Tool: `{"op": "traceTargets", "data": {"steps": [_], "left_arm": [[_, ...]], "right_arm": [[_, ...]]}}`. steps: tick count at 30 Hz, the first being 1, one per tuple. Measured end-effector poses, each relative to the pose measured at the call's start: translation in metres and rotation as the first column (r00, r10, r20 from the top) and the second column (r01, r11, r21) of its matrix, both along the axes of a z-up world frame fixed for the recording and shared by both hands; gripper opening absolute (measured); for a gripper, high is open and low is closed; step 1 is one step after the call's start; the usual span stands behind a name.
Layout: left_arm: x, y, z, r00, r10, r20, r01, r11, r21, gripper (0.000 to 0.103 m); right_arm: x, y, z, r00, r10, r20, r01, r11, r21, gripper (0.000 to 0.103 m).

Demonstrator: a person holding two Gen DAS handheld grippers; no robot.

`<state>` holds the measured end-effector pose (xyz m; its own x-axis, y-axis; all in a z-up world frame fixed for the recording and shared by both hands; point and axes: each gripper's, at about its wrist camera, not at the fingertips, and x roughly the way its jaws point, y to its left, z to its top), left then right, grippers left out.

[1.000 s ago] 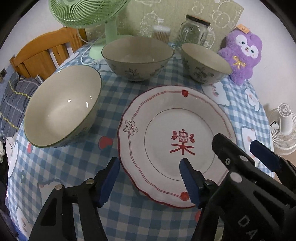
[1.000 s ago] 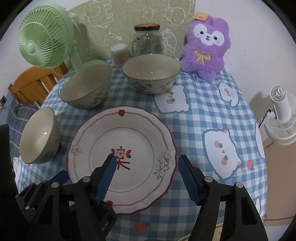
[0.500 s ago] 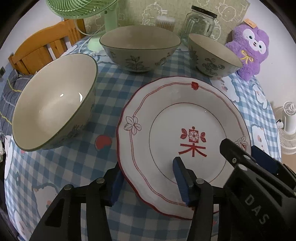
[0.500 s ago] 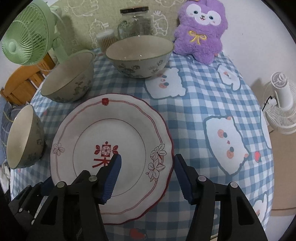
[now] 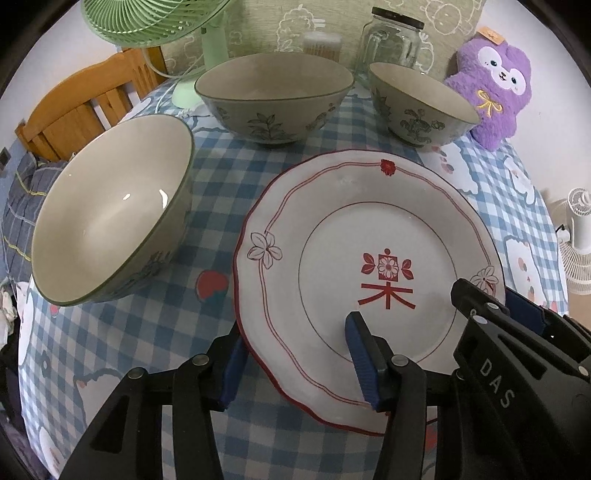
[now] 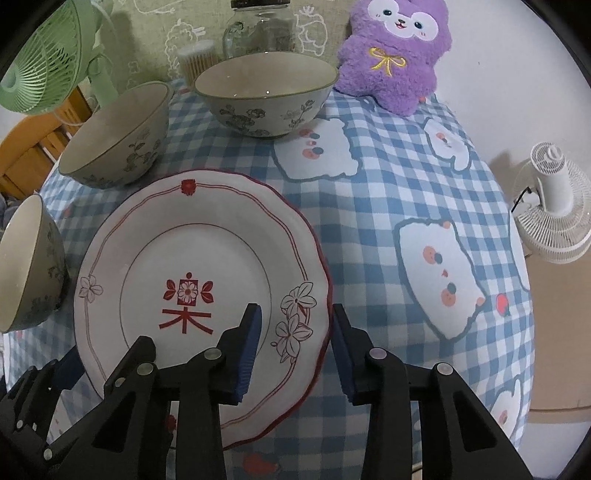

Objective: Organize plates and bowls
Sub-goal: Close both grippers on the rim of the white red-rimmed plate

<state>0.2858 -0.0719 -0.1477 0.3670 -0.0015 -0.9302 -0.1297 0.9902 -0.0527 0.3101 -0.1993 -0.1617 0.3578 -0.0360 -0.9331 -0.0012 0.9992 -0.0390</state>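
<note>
While lying flat on the tabletop (image 6: pixel 388 206) between both claws, plate (image 5: pixel 369 266) caught by near rim on two sides: left claw (image 5: pixel 295 354) half-wide astride left edge, right claw (image 6: pixel 295 343) closing astride right edge, pads not yet pressing; bowls (image 5: pixel 273 96) well behind, clear of lift

Pretty clearly someone's home, a dining corner by the look of it. Round table (image 6: pixel 388 192) with a blue checked cartoon-bear cloth, a wooden chair (image 5: pixel 85 110) tucked in, a green desk fan (image 5: pixel 177 22), a purple plush toy (image 6: pixel 395 51), a glass jar (image 5: pixel 391 40) and a tub of cotton swabs (image 5: pixel 321 44) against cute doodle wallpaper. White fan (image 6: pixel 554 206) on the floor too.
</note>
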Motion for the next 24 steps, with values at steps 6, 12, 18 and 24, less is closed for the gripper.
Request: {"op": "traceTargets", "data": {"steps": [6,12,18,24], "left_arm": [[-0.012,0.007,0.002,1.000,0.004,-0.019,-0.004,1.000,0.017,0.053],[-0.030,0.013,0.003,0.999,0.009,-0.046,-0.008,1.000,0.017,0.053],[-0.047,0.022,0.003,0.997,0.010,-0.074,-0.010,1.000,0.008,0.052],[-0.045,0.028,0.003,0.996,0.025,-0.085,-0.027,0.999,-0.022,0.052]], "right_arm": [[-0.014,0.005,0.001,1.000,0.001,-0.030,0.000,0.999,0.034,0.041],[-0.031,0.011,0.002,0.998,0.024,-0.059,-0.021,0.999,0.050,0.041],[-0.048,0.016,0.002,0.996,0.029,-0.085,-0.024,0.998,0.059,0.041],[-0.050,0.017,0.000,0.995,0.031,-0.092,-0.025,0.997,0.067,0.041]]}}
